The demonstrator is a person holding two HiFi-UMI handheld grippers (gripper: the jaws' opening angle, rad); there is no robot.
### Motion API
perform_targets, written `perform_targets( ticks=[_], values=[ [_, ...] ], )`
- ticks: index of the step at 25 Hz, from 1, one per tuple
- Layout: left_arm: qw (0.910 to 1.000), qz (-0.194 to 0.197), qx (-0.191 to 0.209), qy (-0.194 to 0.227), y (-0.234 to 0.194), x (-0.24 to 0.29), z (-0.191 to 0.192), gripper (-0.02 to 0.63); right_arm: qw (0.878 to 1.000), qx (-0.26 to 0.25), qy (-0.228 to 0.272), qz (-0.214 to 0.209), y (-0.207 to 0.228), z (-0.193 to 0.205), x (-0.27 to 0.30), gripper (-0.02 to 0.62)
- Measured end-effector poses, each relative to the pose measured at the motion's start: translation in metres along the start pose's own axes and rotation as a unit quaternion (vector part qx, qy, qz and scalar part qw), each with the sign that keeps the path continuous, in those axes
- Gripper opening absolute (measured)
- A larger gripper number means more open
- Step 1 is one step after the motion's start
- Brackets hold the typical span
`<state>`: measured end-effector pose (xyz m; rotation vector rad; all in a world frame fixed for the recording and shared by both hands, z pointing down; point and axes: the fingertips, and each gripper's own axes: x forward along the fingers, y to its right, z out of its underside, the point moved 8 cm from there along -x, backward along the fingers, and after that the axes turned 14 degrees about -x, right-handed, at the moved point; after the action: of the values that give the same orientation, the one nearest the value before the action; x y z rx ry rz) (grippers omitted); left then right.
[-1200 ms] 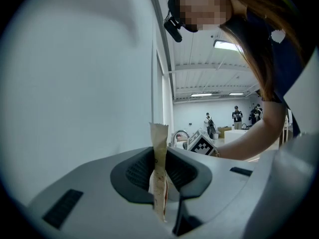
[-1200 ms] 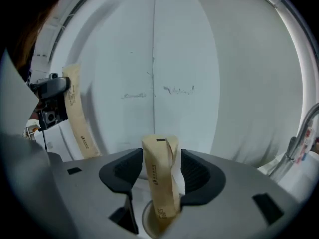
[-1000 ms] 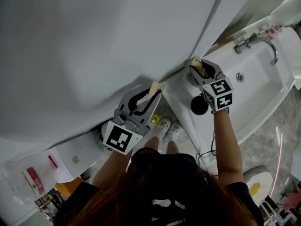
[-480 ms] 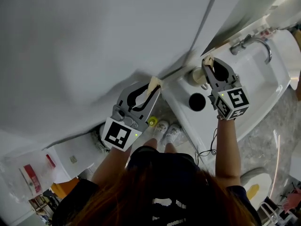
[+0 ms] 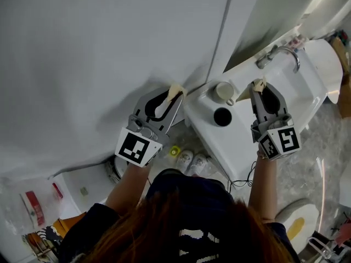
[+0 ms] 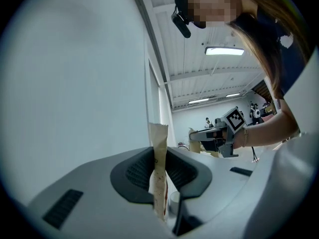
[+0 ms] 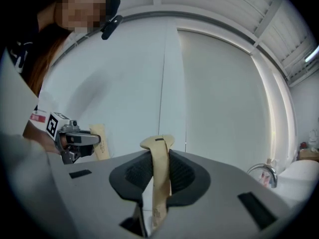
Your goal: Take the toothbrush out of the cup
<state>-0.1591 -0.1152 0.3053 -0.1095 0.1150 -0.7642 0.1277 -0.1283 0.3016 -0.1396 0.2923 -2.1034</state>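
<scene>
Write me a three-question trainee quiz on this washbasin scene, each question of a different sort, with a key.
1. True or false: the white cup on the sink counter is gripped by the right hand-held gripper.
2. Multiple choice: the left hand-held gripper clamps A) a sponge, B) a flat paper sachet, C) nothing.
3. Short answer: which hand-held gripper is nearer the tap?
Key: 1 false: its jaws, which have just been closing, pinch a beige wrapped toothbrush clear of the cup. 2 B. 3 the right one.
</scene>
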Motion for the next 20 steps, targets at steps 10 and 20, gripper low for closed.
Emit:
perform_targets(
  ticks=[10, 20],
  values=[
    [0.9998, 0.010, 0.017, -0.001, 0.004, 0.004, -0.011, 0.075, 0.998, -0.011, -0.021, 0.056, -0.013, -0.004, -0.040, 0.078],
    [0.9997, 0.017, 0.017, 0.002, 0.003, 0.009, -0.014, 0.075, 0.997, -0.033, -0.012, 0.073, -0.015, -0.020, -0.043, 0.077]
  ],
)
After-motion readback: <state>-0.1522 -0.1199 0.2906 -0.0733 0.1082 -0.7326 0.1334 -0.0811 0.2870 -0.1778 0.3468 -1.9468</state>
